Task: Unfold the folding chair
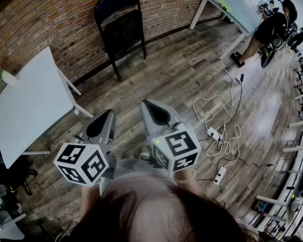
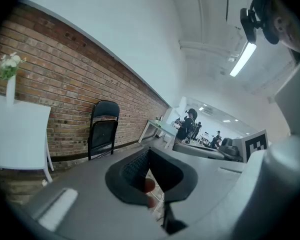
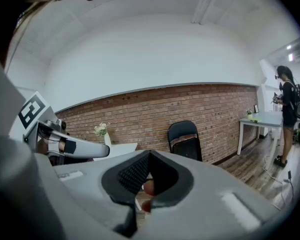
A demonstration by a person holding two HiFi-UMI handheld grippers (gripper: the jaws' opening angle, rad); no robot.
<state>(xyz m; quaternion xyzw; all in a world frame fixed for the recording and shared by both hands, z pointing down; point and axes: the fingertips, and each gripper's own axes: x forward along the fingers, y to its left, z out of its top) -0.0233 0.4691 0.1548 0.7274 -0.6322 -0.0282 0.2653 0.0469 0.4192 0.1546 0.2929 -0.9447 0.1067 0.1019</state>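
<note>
**Folding chair (image 1: 120, 26) folded, upper centre of the frame**

We see it leaning against the brick wall (image 1: 50, 19), well apart from our tools. Our left gripper (image 1: 105, 116) and right gripper (image 1: 149, 106) sit side by side at lower centre, both clenched on nothing.

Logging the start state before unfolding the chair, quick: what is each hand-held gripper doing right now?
Left hand-held gripper: closed, holding nothing.
Right hand-held gripper: closed, holding nothing.
</note>
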